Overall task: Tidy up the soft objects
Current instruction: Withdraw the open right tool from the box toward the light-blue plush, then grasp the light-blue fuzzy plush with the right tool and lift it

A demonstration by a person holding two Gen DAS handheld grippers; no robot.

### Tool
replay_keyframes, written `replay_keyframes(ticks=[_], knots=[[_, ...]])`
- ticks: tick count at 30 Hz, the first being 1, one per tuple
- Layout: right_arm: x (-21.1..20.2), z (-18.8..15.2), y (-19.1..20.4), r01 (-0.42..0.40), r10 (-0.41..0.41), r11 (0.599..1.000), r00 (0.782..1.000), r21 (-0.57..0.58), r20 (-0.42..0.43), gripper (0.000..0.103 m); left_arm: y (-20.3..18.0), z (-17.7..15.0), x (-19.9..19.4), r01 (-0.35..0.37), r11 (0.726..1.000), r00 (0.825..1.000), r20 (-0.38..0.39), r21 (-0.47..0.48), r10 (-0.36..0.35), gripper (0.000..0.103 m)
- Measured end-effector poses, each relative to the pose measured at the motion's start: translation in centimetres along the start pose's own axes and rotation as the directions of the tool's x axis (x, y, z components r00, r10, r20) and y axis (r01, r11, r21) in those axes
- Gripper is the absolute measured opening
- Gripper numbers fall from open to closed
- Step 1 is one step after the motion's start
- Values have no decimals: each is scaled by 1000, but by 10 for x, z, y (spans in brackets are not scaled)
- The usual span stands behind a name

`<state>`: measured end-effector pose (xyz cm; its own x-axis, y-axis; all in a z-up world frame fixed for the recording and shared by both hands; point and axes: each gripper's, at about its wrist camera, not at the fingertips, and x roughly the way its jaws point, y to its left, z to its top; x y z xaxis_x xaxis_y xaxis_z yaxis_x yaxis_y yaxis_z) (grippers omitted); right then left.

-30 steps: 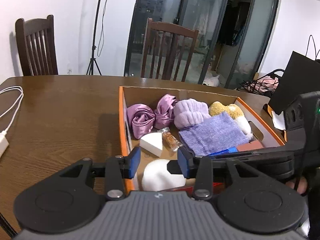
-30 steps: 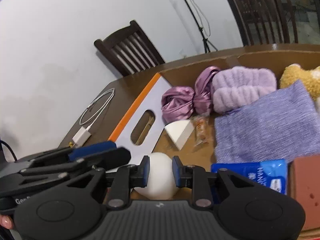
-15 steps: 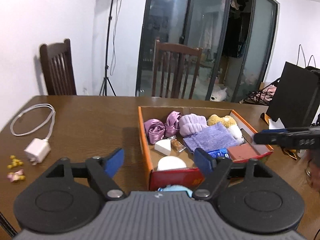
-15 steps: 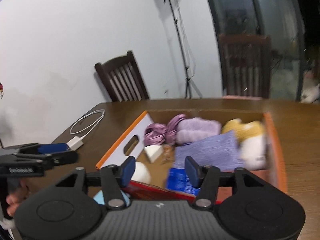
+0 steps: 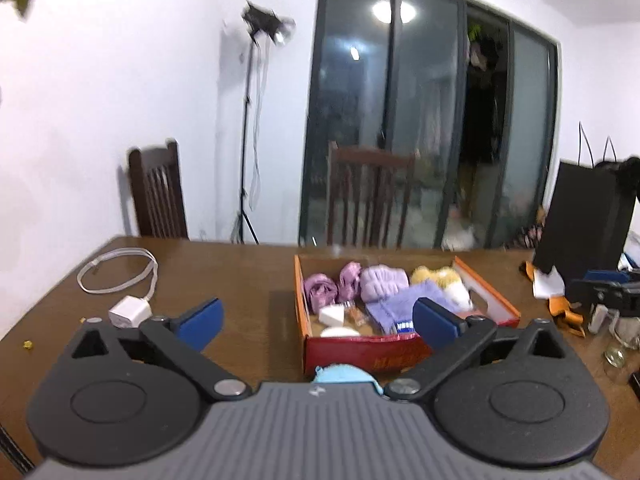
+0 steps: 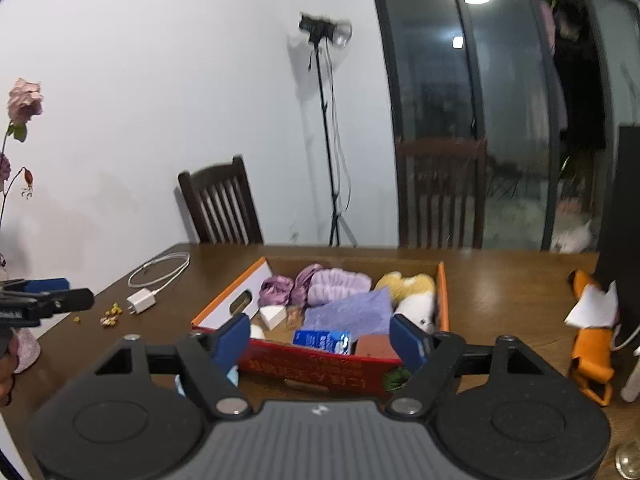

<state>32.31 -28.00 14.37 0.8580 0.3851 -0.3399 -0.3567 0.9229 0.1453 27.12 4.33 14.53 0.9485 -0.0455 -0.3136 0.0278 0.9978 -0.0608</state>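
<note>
Cable [image 6: 160, 270]: one white loop, far left on the table [image 5: 248, 280], joined to one white charger [image 6: 141, 302].
Crumbs [image 6: 111, 315]: a few yellow and pink bits just left of the charger.
Left gripper [image 5: 316, 320]: jaws wide apart and opening; nothing between the blue pads [image 5: 200, 318]. It sits back from the box, over bare table.
Blue object [image 5: 344, 374]: one, pale blue, on the table at the box's near wall, partly hidden by the gripper body.
Box [image 6: 320, 364]: one open carton, red front and orange rim, at table centre, holding the soft items.
Box contents, left to right: one purple satin scrunchie [image 6: 276, 290]; one white wedge sponge [image 6: 274, 316]; one white round puff [image 5: 338, 332]; one lilac plush band [image 6: 340, 284]; one lilac cloth [image 6: 352, 314]; one blue wipes pack [image 6: 322, 340]; one brown block [image 6: 374, 347]; one yellow-and-white plush toy [image 6: 412, 292].
Right gripper [image 6: 320, 340]: jaws apart and opening; empty, in front of the box's near wall.
Chairs [image 6: 222, 208]: two, dark wood, behind the table.
Light stand [image 6: 328, 128]: one, by the wall between the chairs.
Orange object [image 6: 592, 356]: one, with white paper on it, right of the box.
Black bag [image 5: 584, 216]: one, far right, upright.
Obstructions: the box's near wall hides part of the contents.
</note>
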Motion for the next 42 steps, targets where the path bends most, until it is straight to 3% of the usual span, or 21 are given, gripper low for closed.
replay_keyframes(ticks=[3, 5, 12, 19, 29, 42], knots=[[-21, -26, 8, 23, -16, 998, 992, -59, 127, 91, -3, -23, -19, -39, 999, 997, 71, -11, 40, 103], [-31, -44, 11, 46, -35, 997, 987, -67, 158, 93, -4, -39, -31, -53, 998, 995, 84, -17, 55, 103], [-63, -117, 24, 56, -55, 998, 992, -3, 117, 94, -7, -107, -83, -83, 996, 991, 105, -40, 87, 103], [-83, -173, 24, 15, -14, 992, 1000, 128, -5, 94, 2, -153, -90, -96, 994, 994, -50, -55, 94, 103], [-65, -174, 33, 41, -37, 995, 998, 92, -42, 94, 11, -157, -65, -78, 994, 993, -97, -72, 71, 103], [35, -143, 46, -34, 44, 997, 989, 69, -141, 91, 29, -138, 15, -35, 989, 982, -191, -143, 8, 103]])
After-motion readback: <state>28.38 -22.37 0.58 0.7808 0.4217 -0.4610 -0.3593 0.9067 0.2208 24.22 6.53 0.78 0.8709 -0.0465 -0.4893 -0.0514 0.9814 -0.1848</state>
